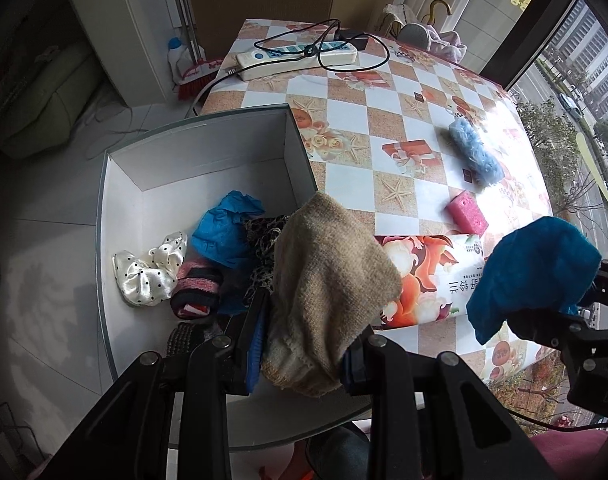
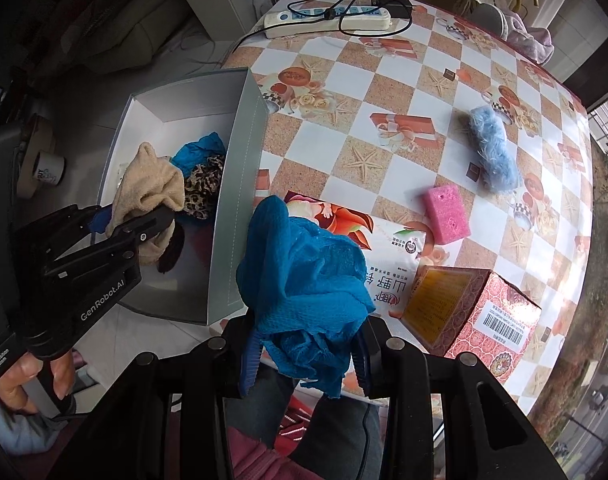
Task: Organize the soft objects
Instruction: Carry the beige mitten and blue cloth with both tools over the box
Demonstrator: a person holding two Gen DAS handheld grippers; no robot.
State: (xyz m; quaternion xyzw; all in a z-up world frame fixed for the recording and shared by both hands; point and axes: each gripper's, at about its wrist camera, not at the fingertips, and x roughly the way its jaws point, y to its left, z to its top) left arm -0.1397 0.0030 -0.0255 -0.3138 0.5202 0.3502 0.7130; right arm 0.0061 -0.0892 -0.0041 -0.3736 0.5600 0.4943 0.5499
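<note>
While both handheld grippers point down over the scene, each is clamped on a piece of soft fabric. Seen from the left wrist view, the left gripper (image 1: 300, 344) has its jaws closed on a beige knitted cloth (image 1: 328, 288), which bulges up at the centre of the frame, over the right wall of a white open box (image 1: 208, 148). That box fills the left half of the frame and sits against the left edge of the worktop (image 1: 368, 120), which is covered in a checked, patterned cloth. Inside the box lie a crumpled blue cloth (image 1: 224, 228), a white satin scrunchie with black dots (image 1: 152, 272), a leopard-print fabric (image 1: 264, 240) and a pink and black striped item (image 1: 198, 284).

From the right wrist view, the right gripper (image 2: 304, 352) has its jaws clamped on a teal blue textured cloth (image 2: 308, 276), held at the lower centre of the frame, just right of the box wall and above a printed plastic package (image 2: 388, 248) lying on the worktop. A hand (image 2: 32, 380) at the lower left grips the handle of the left gripper.

Still out on the worktop, right of centre, are a pink sponge (image 2: 446, 214) and, just above it, a fluffy light blue item (image 2: 492, 148), slightly apart. A red patterned carton (image 2: 484, 312) sits at the lower right, beside the package. A white power strip (image 2: 328, 18) with black cables lies along the top edge.
</note>
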